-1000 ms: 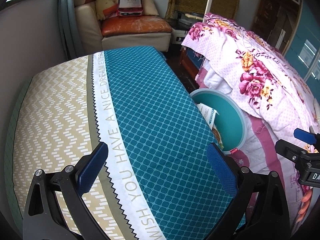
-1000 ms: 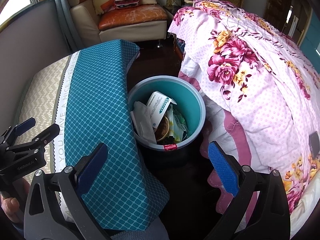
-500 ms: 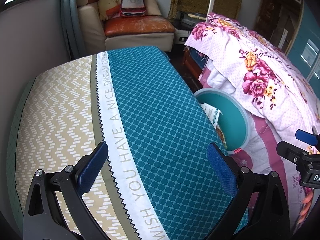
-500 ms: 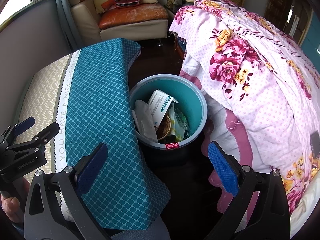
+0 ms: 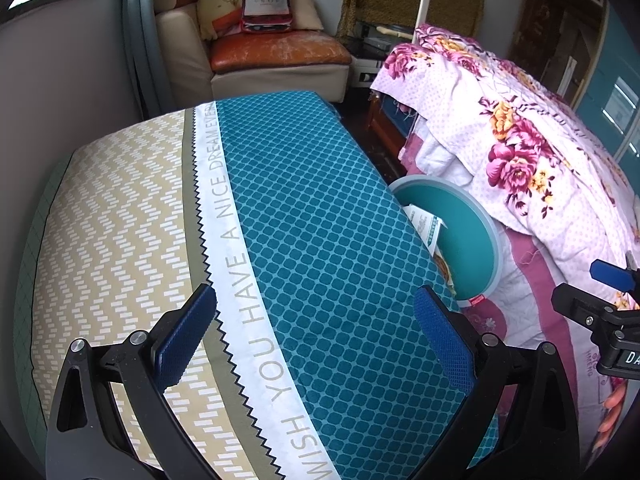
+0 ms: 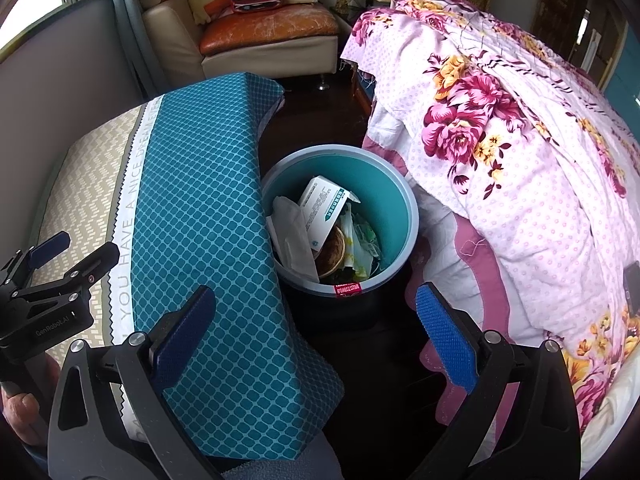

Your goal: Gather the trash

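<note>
Both grippers spread wide and empty: left gripper (image 5: 312, 332) above the teal cloth (image 5: 320, 220), right gripper (image 6: 316, 328) above the teal bin (image 6: 400, 184). Trash (image 6: 324, 208) inside bin, between cloth and flowered blanket (image 6: 520, 152).

The white band (image 5: 236, 276) running along the tablecloth is showing grey capitals: "WISH YOU HAVE A NICE DREAM EVER" (the last word is running off over the far edge). Beyond the tablecloth's far end, the red bag (image 5: 266, 2) sitting on the sofa is reading "Hennessy", with a smaller line beneath that is too blurred to make out. The left gripper (image 6: 60, 276), hovering over the tablecloth's near corner, is carrying "GenRobot.AI" on its body. To the right of the tablecloth, the white box (image 6: 324, 210) in the bin and the bin's red sticker (image 6: 347, 289) are bearing print too small to read.
</note>
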Demonstrator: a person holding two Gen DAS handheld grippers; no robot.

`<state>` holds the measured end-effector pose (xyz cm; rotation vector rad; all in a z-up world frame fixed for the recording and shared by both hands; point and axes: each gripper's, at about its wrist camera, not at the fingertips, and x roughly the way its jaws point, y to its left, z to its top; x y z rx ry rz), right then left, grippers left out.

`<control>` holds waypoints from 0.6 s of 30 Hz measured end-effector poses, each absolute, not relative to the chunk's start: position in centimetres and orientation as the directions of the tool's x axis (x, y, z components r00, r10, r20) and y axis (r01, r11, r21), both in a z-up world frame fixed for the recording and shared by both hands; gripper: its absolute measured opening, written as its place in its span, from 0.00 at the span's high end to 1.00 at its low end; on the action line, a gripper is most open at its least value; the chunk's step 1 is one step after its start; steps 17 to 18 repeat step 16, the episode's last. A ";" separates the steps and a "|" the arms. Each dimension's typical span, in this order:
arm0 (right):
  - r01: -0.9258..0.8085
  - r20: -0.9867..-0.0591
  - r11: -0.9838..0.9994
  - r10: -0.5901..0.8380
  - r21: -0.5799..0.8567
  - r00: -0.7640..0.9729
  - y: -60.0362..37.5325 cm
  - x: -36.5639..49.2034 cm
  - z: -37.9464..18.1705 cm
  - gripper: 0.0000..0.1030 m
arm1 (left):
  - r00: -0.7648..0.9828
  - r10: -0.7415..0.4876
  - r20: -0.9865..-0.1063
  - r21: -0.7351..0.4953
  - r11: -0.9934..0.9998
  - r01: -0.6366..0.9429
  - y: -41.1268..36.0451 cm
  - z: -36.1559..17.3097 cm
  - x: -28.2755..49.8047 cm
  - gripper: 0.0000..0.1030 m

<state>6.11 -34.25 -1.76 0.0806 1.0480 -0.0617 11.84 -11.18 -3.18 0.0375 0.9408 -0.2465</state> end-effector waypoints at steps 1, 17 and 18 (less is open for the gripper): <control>0.089 -0.867 0.995 -0.013 0.036 0.498 -34.3 6.1 -1.7 0.07 | 0.563 -0.194 -0.803 -0.076 0.971 0.225 -11.2 -3.2 11.8 0.04; 0.086 -0.868 0.996 -0.019 0.027 0.497 -34.3 6.1 -1.8 0.07 | 0.560 -0.160 -0.813 -0.044 0.976 0.214 -11.3 -3.5 11.6 0.04; 0.086 -0.868 0.996 -0.019 0.027 0.497 -34.3 6.1 -1.8 0.07 | 0.560 -0.160 -0.813 -0.044 0.976 0.214 -11.3 -3.5 11.6 0.04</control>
